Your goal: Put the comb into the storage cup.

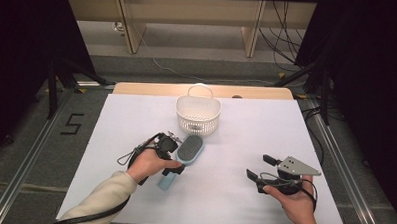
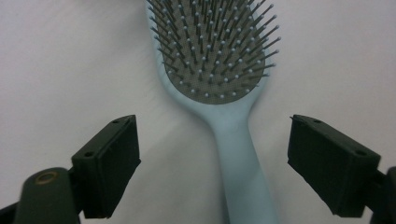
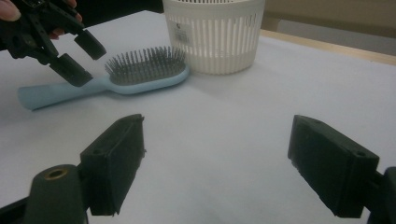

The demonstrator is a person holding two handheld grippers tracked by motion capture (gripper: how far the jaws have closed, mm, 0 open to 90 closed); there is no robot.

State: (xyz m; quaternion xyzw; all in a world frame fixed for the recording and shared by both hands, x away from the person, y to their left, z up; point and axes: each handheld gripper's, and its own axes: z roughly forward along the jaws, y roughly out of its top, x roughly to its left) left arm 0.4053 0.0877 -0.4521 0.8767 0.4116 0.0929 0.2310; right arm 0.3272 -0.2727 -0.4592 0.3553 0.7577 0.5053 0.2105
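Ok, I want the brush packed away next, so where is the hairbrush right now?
In the high view the hairbrush lies flat on the white table, left of centre, just in front of the white basket. The left gripper hovers over its handle, jaws open.

Left tool point(image 1: 172, 150) jaws spread, held low, right tool point(image 1: 262, 167) jaws spread, hovering

Brush point(image 1: 189, 150): pale blue, grey bristles up, flat mid-table. Basket point(image 1: 198, 114): white, slotted, upright, near far edge.
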